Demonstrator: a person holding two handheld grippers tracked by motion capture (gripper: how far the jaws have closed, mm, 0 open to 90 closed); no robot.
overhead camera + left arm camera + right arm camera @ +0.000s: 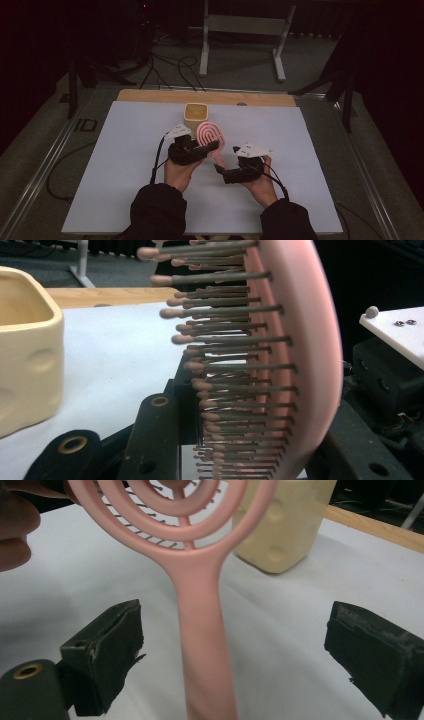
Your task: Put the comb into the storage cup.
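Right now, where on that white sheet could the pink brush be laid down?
Bare sheet lies left of the left hand-held gripper and right of the right hand-held gripper. The middle is crowded: hairbrush, cream cup.

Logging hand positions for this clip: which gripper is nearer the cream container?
Left. The left gripper, shut on the pink hairbrush, sits just in front of the cream container. The right gripper stands open around the brush handle, farther back.
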